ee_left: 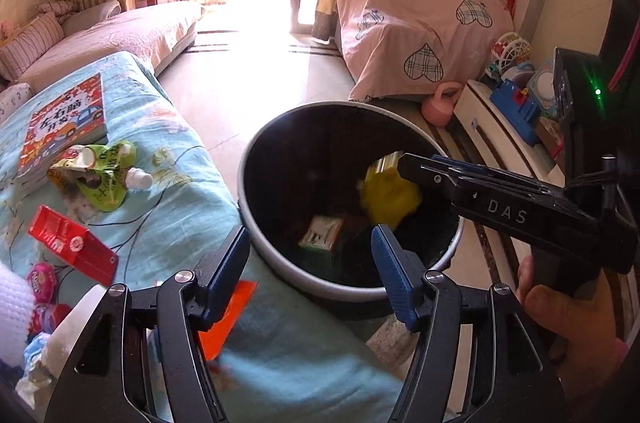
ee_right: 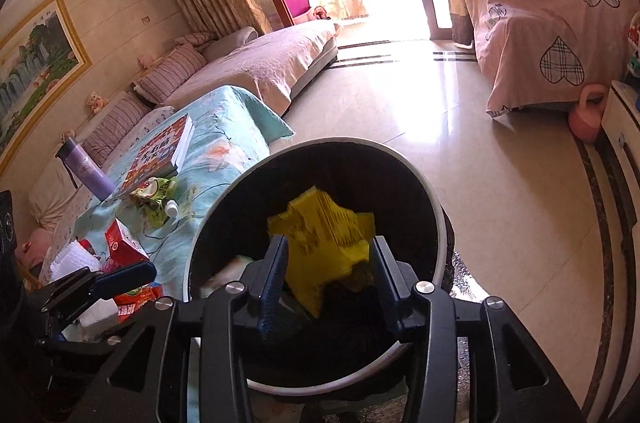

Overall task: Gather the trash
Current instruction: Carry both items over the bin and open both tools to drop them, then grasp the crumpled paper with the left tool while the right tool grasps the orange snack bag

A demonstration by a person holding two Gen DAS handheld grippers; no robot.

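We read "DAS" on our right gripper (ee_left: 404,165) as it reaches over the bin (ee_left: 256,243). Its jaws stand apart around a yellow wrapper (ee_right: 326,247); whether the pads touch it we cannot tell, and its small print is illegible. Our left gripper (ee_left: 310,257) is open and empty above the bin's rim. A carton (ee_left: 322,233) lies inside, blurred.
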